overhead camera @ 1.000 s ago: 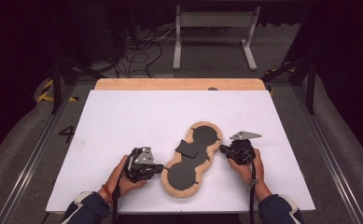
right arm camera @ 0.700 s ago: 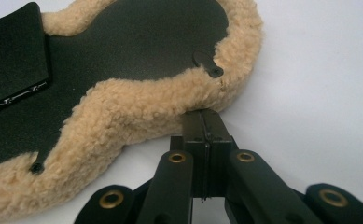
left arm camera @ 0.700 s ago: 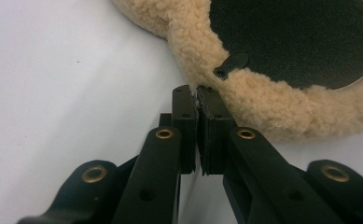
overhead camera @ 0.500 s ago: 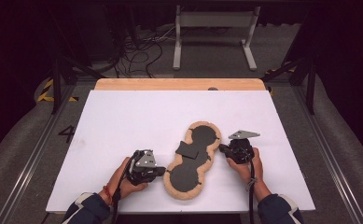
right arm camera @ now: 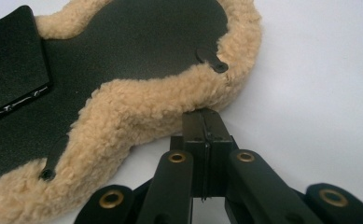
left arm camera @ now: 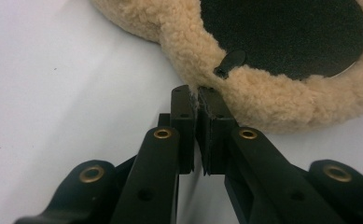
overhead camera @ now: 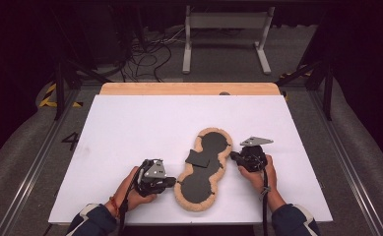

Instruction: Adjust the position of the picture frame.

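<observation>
I've got the sheepskin pad lying flat on the white counter, dark side up, its fleece rim showing all round. It's a peanut shape, running from near the counter's front edge up and away. A loose black flap sits on the pad's dark face, at its narrow waist.

My left gripper is just beside the pad's near lobe, on its left flank. In the left gripper view the fingers are clenched with only a thin slit between them, their tips pressed right against the fleece edge and perhaps nipping a tuft there; I can't tell for sure. A small black tab sits on the pad just past those tips.

My right gripper is at the pad's far lobe, on its right flank. In the right gripper view the fingers are clenched flat together on nothing, their tips just short of the fleece, close to it but apart. Another black tab lies on the pad beyond them.
</observation>
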Demonstrator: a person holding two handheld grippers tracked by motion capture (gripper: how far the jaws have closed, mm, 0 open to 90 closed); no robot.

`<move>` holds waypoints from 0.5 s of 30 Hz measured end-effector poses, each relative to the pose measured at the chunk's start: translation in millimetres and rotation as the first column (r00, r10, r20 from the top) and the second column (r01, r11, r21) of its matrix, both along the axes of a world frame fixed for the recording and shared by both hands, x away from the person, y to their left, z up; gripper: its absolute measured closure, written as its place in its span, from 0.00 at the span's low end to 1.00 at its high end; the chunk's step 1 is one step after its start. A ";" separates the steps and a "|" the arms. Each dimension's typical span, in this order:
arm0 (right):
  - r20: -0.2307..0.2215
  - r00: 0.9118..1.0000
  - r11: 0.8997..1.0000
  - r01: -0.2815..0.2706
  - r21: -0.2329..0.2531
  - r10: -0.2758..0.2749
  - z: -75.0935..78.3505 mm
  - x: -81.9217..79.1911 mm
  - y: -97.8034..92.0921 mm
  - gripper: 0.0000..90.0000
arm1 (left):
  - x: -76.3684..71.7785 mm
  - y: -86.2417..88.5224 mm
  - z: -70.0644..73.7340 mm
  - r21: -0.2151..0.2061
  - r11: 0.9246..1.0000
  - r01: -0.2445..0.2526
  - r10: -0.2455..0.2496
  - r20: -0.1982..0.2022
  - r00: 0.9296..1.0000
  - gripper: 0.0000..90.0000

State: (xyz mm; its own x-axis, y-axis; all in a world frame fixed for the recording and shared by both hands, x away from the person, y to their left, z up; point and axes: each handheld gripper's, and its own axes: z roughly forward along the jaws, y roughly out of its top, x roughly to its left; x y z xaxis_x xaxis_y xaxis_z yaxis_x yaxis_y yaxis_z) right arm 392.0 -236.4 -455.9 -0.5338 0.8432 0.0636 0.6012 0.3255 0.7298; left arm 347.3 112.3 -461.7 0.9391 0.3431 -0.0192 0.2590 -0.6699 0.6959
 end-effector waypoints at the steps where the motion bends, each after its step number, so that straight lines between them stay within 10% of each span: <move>1: -0.003 1.000 1.000 0.003 -0.002 -0.003 0.2 -0.3 0.4 1.00 | -0.5 -0.3 0.0 0.001 1.000 0.000 0.000 0.001 1.000 0.95; 15: 0.009 1.000 0.999 -0.008 -0.037 0.008 1.3 0.1 4.9 1.00 | -5.9 -5.0 0.2 0.003 1.000 0.012 -0.012 0.003 1.000 0.97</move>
State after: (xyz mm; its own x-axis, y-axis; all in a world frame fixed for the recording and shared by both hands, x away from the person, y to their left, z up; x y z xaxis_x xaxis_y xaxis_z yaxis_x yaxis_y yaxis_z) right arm 392.1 -231.5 -454.5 -0.5409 0.8406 0.0283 0.5922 0.3568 0.7225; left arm 341.4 107.3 -461.5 0.9431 0.3320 -0.0155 0.2490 -0.6751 0.6944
